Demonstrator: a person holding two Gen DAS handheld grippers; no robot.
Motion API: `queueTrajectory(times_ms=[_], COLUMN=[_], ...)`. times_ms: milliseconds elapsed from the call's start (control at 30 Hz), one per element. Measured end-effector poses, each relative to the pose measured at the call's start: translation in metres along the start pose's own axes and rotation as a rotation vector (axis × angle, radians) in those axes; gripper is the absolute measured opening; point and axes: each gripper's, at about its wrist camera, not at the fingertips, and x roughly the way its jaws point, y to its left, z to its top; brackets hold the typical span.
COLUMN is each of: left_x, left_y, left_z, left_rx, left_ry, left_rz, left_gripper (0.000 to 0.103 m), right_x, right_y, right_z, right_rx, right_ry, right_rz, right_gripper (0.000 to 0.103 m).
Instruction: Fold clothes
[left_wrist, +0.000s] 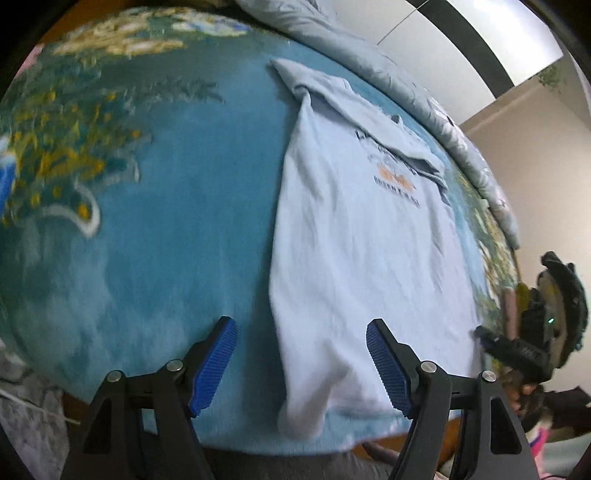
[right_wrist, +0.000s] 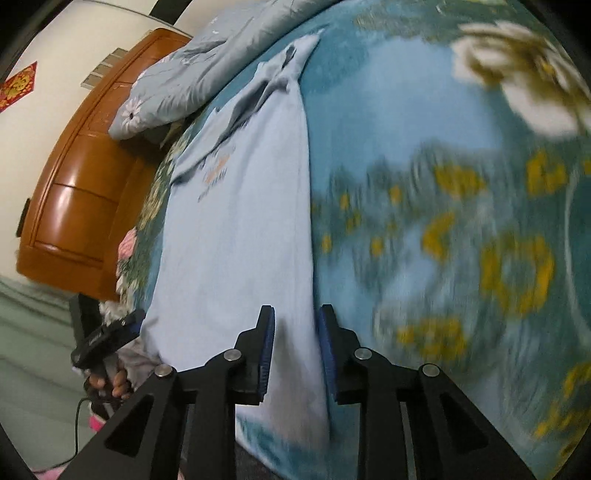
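Wide apart stood the jaws of the left gripper (left_wrist: 301, 365) over the near edge of the bed (left_wrist: 166, 221), one blue pad above the hem of the pale blue shirt (left_wrist: 354, 240). Narrowly parted, the right gripper (right_wrist: 297, 354) straddled the shirt's (right_wrist: 236, 229) folded side edge near that hem. Farther off, the shirt lay lengthwise on the floral blanket (right_wrist: 443, 184), its collar toward the crumpled grey quilt (left_wrist: 369, 62) along the far edge.

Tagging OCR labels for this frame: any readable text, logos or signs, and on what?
Nothing fully readable.
Light blue shirt: chest print, dark lettering above and below an orange emblem, too blurred to read.
Red wall decoration: gold motif, too small to read.
Other handheld gripper unit: faint marking, unreadable.
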Motion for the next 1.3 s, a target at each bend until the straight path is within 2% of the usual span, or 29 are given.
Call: queueTrajectory(times_ms=[133, 467, 700, 767, 800, 833, 867, 900, 967, 1133, 1300], left_x=[-0.005, -0.003, 0.002, 0.0, 0.0, 0.0, 0.001, 0.002, 0.002, -0.01, -0.023], left_y=[0.003, 0.008, 0.007, 0.007, 0.007, 0.007, 0.007, 0.007, 0.007, 0.02, 0.028], left_z=[-0.012, -0.021, -0.018, -0.02, -0.021, -0.022, -0.023, -0.024, -0.027, -0.029, -0.022], left_rx=[-0.013, -0.066, -0.047, -0.035, -0.031, -0.029, -0.024, -0.014, 0.006, -0.013, -0.035], left_ry=[0.008, -0.005, -0.002, -0.007, -0.007, -0.005, 0.002, 0.009, 0.015, -0.02, -0.048], left_rz=[-0.062, -0.239, -0.257, -0.262, -0.265, -0.268, -0.262, -0.251, -0.231, -0.304, -0.352], left_gripper=[0.076, 0.075, 0.075, 0.074, 0.067, 0.046, 0.019, 0.01, 0.01, 0.01, 0.01], right_x=[-0.004, -0.006, 0.0, 0.0, -0.001, -0.003, -0.006, -0.009, -0.015, -0.025, -0.024], right_y=[-0.002, -0.007, -0.006, -0.005, -0.006, -0.006, -0.007, -0.007, -0.008, -0.007, -0.01], right_z=[-0.019, -0.029, -0.027, -0.029, -0.03, -0.032, -0.032, -0.033, -0.032, -0.025, -0.014], right_rx=[0.007, 0.043, 0.052, 0.047, 0.04, 0.037, 0.037, 0.04, 0.047, 0.042, 0.073], right_ry=[-0.007, -0.037, -0.031, -0.03, -0.03, -0.033, -0.04, -0.049, -0.074, -0.104, -0.117], right_rz=[0.051, 0.129, 0.159, 0.158, 0.152, 0.149, 0.152, 0.159, 0.181, 0.185, 0.262], right_gripper=[0.025, 0.023, 0.022, 0.013, 0.009, 0.008, 0.008, 0.007, 0.007, 0.007, 0.007])
